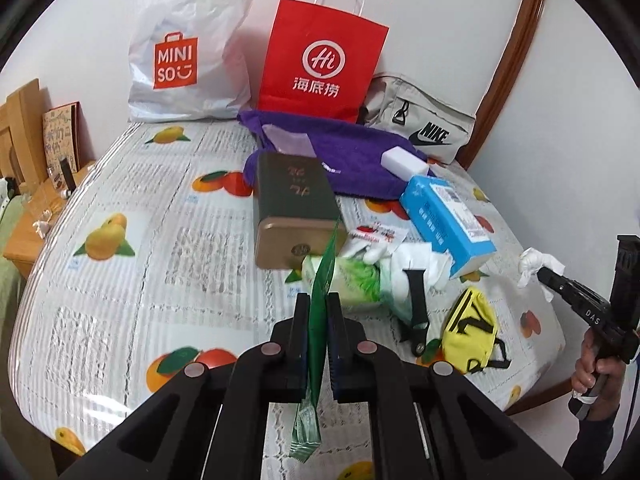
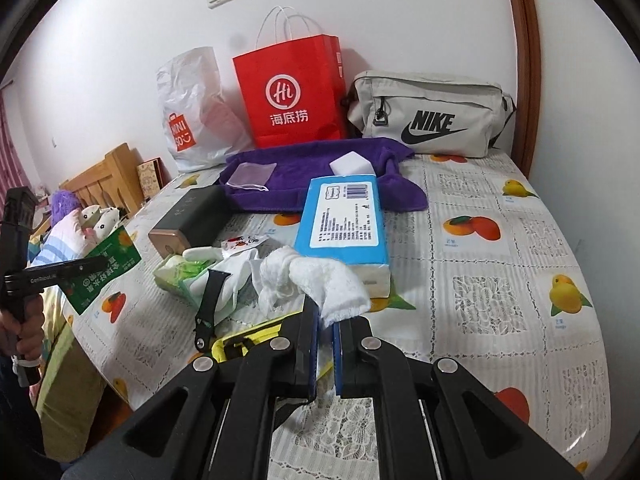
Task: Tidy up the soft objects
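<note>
With my left tongs [image 1: 319, 312] clamped on the green packet [image 1: 320, 304] and my right tongs [image 2: 328, 326] pinching the white cloth [image 2: 316, 280], I judge both lifted items next need carrying to the purple towel [image 2: 316, 168].

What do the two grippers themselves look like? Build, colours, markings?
Both are matte black plastic linkage frames with round silver pivot pins. The left gripper and right gripper have flat parallel jaws with blue pads on the inner faces. White lettering runs along each gripper's side, only partly readable. Each has a black pistol-style handle, gripped by a bare hand.
</note>
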`<act>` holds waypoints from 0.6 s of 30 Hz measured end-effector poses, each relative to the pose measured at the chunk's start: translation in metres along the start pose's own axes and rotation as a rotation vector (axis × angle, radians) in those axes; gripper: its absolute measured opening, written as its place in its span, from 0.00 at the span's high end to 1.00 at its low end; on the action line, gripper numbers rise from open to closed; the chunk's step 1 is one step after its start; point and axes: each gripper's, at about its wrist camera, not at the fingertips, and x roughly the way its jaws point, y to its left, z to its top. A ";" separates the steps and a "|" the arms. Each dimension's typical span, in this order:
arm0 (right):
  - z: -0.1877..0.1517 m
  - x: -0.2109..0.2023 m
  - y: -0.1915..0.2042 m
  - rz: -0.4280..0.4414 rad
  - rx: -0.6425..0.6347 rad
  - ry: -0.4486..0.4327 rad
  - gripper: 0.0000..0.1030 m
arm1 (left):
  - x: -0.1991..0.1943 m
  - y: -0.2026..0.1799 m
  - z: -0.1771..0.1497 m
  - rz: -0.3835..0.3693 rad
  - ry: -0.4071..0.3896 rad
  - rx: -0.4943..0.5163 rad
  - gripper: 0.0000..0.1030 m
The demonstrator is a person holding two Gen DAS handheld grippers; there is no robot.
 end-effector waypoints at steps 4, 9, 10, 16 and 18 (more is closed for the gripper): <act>0.010 0.003 -0.002 0.000 -0.004 -0.002 0.94 | 0.000 -0.005 0.013 0.004 -0.008 0.010 0.92; 0.025 0.009 -0.003 0.009 -0.005 -0.003 0.94 | 0.005 -0.007 0.029 0.012 -0.008 0.006 0.92; 0.029 0.011 -0.003 0.010 -0.008 -0.003 0.94 | 0.006 -0.007 0.032 0.013 -0.007 0.005 0.92; 0.053 0.024 -0.002 0.022 -0.014 -0.006 0.94 | 0.016 -0.007 0.050 0.023 -0.002 -0.004 0.92; 0.062 0.030 -0.003 0.030 -0.016 -0.006 0.94 | 0.019 -0.005 0.056 0.021 -0.005 -0.017 0.92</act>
